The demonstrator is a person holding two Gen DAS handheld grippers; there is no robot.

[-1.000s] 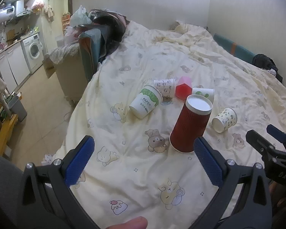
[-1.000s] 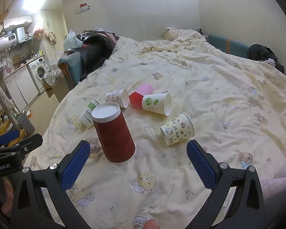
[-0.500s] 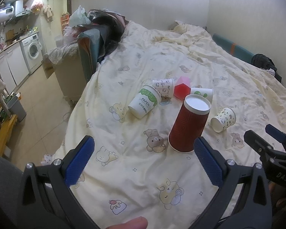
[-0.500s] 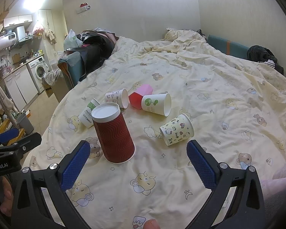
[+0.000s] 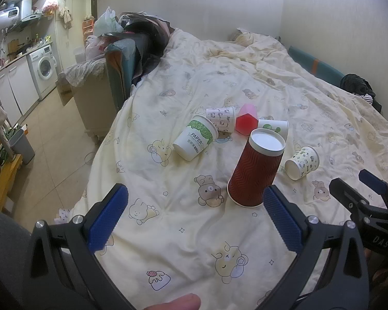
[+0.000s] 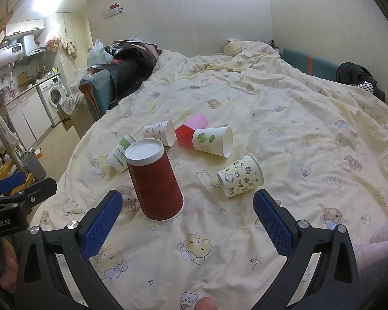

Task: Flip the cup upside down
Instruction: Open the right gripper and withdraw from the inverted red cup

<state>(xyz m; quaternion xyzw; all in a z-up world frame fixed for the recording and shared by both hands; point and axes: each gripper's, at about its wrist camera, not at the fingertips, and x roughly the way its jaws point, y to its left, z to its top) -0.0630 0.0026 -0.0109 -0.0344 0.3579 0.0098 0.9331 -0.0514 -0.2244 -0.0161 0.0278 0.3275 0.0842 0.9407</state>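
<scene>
A tall red ribbed cup (image 5: 254, 171) (image 6: 154, 180) stands upside down on the bed, white base up. Around it several paper cups lie on their sides: a white and green "PAPER" cup (image 5: 195, 141) (image 6: 120, 153), a cartoon-print cup (image 5: 301, 162) (image 6: 240, 175), a green-leaf cup (image 5: 273, 126) (image 6: 212, 140), another printed cup (image 5: 219, 118) (image 6: 159, 133), and a pink faceted cup (image 5: 245, 122) (image 6: 190, 129). My left gripper (image 5: 194, 206) is open and empty, short of the red cup. My right gripper (image 6: 187, 208) is open and empty, just in front of it.
The bed has a cream quilt (image 5: 194, 232) with bear prints. Its left edge drops to a tiled floor (image 5: 51, 142). A chair piled with clothes (image 5: 126, 59) stands beside the bed. A washing machine (image 5: 45, 69) and cabinets are far left. Dark clothes (image 6: 357, 75) lie at far right.
Both grippers have drawn back slightly from the cups and stay open. The cups have not moved.
</scene>
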